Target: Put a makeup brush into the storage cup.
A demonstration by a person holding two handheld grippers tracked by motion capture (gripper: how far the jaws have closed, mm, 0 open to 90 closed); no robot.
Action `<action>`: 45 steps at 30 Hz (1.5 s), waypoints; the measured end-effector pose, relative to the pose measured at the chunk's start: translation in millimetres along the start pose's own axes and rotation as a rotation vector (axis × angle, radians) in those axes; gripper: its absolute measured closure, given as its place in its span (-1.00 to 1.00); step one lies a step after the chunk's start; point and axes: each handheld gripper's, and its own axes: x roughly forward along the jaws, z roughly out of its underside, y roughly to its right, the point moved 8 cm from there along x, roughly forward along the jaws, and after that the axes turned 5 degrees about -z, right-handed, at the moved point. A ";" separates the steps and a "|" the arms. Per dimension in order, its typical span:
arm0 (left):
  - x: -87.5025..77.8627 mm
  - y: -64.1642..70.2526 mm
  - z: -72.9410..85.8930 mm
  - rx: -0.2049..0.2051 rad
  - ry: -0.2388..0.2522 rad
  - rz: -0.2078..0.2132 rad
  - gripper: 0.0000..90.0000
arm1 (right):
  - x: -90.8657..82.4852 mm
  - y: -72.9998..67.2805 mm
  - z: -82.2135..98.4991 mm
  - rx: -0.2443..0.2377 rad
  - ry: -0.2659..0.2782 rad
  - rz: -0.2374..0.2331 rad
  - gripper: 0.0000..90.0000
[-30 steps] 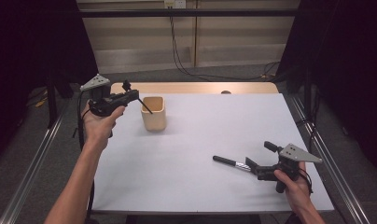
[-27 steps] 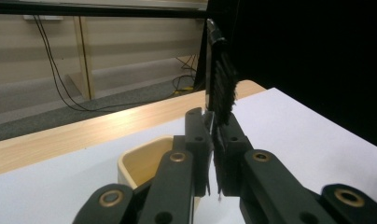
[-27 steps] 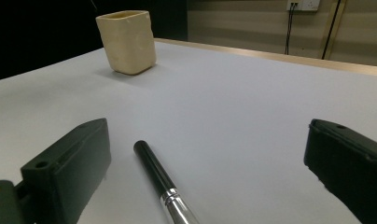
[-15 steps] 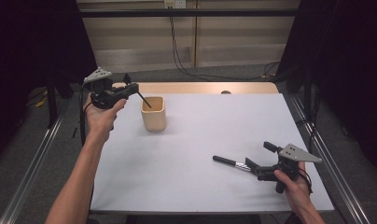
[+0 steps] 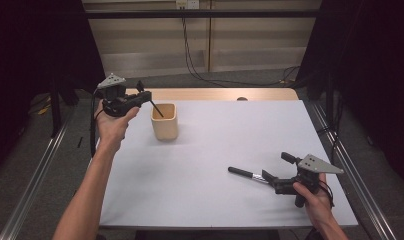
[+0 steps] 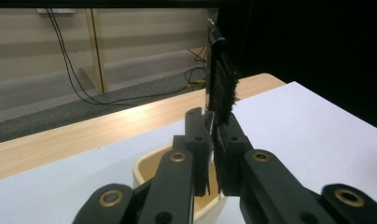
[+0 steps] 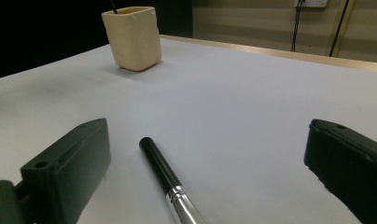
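Toward ten o'clock on the white table (image 5: 210,185), my left gripper (image 5: 140,97) has its jaws pinched tight on a slim black brush (image 6: 221,81), handle slanting down into the cream square ceramic cup (image 5: 164,121), presumably so it can drop in upright. At four o'clock my right gripper (image 5: 271,178) rests with jaws spread wide around a black, silver-ferruled brush handle (image 7: 170,184) lying flat, not gripping, likely staged for the next pick.

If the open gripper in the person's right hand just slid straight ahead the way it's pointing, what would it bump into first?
Probably nothing soon. The right gripper already straddles the black-handled brush with a silver collar, lying between its open jaws. Beyond lies bare white table; the cream square cup seems off to the side.
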 end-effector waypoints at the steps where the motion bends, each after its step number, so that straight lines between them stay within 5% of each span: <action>1: 0.8 0.4 0.7 0.006 -0.004 0.000 0.90 | 0.1 0.1 0.0 -0.002 0.000 0.001 -1.00; 27: 22.4 6.9 20.7 0.023 -0.051 0.003 0.90 | -1.1 1.7 0.6 -0.004 -0.002 0.006 -1.00; 42: 30.9 -0.3 34.6 0.009 -0.065 -0.010 0.90 | -1.4 2.4 0.5 -0.008 -0.002 0.008 -1.00; 45: 32.0 -2.1 36.2 0.031 -0.076 -0.023 0.90 | -1.0 1.2 1.6 -0.008 -0.009 0.002 -1.00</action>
